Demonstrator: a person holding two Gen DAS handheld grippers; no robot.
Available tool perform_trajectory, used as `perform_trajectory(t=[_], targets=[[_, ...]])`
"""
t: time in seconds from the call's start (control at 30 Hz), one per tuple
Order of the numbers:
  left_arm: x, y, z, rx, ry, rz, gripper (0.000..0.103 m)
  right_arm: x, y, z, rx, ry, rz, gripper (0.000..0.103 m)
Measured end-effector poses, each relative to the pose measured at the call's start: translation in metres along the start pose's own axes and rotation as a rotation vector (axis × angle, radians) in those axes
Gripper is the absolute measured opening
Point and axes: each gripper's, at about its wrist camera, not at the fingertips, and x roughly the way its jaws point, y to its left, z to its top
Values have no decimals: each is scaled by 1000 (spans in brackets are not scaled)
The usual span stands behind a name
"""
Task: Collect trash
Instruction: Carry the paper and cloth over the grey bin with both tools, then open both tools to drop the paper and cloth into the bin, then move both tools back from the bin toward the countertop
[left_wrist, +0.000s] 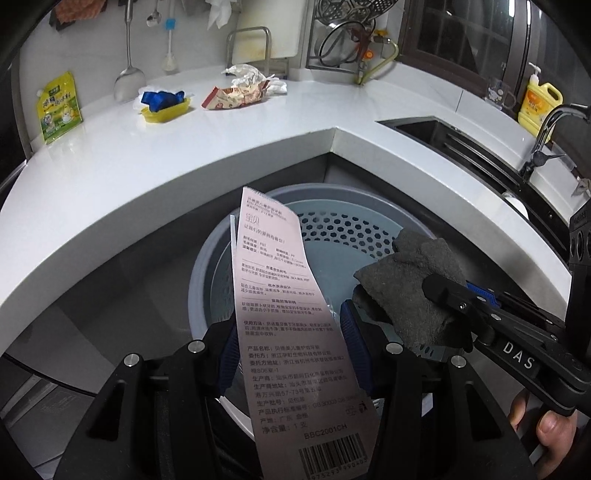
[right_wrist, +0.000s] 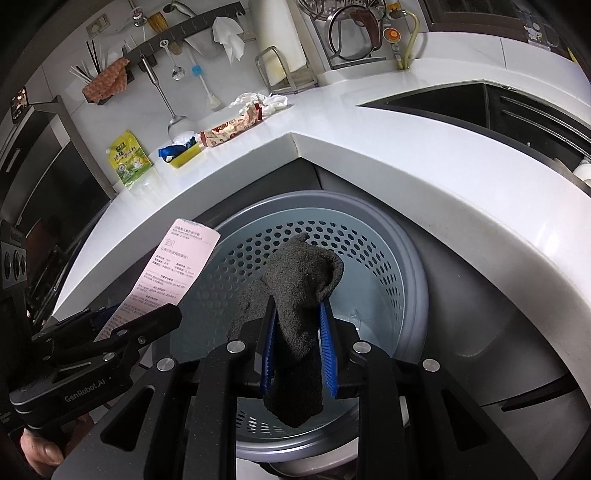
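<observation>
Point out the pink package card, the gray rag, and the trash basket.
pink package card (left_wrist: 280, 295), left wrist view, middle of its printed face
gray rag (right_wrist: 295, 295), right wrist view, its bunched middle
trash basket (right_wrist: 369, 266), right wrist view, perforated inner wall

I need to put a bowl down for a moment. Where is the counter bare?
The white counter is bare along its front edge, between the green pouch and the corner, and again from the corner toward the sink. It is crowded at the back, around the yellow tray and snack wrapper.
</observation>
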Motion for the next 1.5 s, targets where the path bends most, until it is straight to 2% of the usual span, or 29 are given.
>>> perform_trajectory(t=[0.4, 0.5, 0.53, 0.57, 0.9, 1.07, 1.2, 1.5], targets=[[9, 6, -1, -30, 35, -16, 50, 8, -1, 0, 1, 20, -14, 23], [10, 7, -2, -38, 38, -15, 58, 8, -3, 0, 6, 15, -14, 35], [9, 7, -2, -39, 37, -14, 63, 7, -3, 0, 7, 9, -16, 46], [9, 8, -2, -41, 35, -12, 65, 5, -3, 0, 8, -3, -17, 51], [6, 19, -1, -71, 16, 16, 78, -1, -5, -1, 7, -27, -28, 57], [-3, 30, 1, -100, -18, 43, 86, -7, 0, 0, -13, -57, -39, 69], [-11, 39, 5, -117, -46, 63, 91, -10, 3, 2, -30, -75, -45, 73], [-29, 58, 16, -139, -118, 110, 95, -15, 15, 9, -66, -109, -76, 79]])
